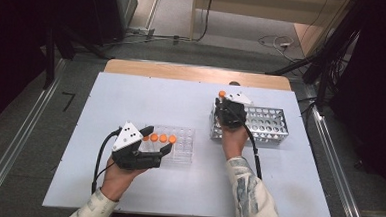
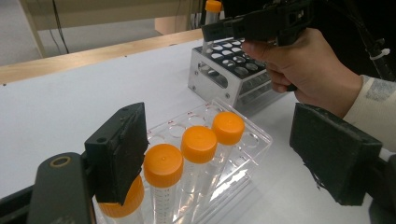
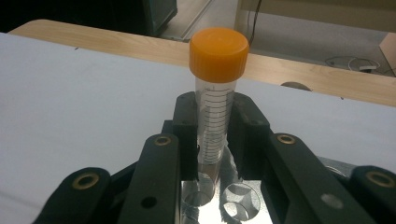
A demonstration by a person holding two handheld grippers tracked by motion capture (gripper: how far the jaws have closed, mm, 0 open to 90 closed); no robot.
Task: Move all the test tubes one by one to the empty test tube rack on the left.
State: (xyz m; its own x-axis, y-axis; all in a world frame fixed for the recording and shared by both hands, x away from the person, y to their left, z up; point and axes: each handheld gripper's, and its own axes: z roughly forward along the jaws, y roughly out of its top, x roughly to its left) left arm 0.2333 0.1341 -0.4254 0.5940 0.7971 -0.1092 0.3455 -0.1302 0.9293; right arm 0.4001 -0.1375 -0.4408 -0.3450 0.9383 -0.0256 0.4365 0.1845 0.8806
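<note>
White table [image 1: 131,105] w/ wooden far edge. On its right half a metal rack [image 1: 270,125], many round holes, sitting square to the table edge. Left of center a clear plastic rack [image 1: 181,145] holding a row of 4 tubes w/ orange caps [image 2: 198,144], upright, side by side.

Right gripper [image 1: 227,106] is over the left end of the metal rack, hand behind it. Jaws closed tight on one clear tube w/ orange cap [image 3: 217,93]: pads press the tube wall from both sides, about mid-body, cap well above the pads. Tube upright, bottom end at or in a rack hole just below the jaws; can't tell how deep it sits.

Left gripper [image 1: 156,146] sits at the near-left side of the plastic rack, jaws wide apart, nothing gripped. In left gripper view one jaw is just in front of the nearest capped tube, the other well off to the side over bare table; the tube row lies between them, no contact visible.
</note>
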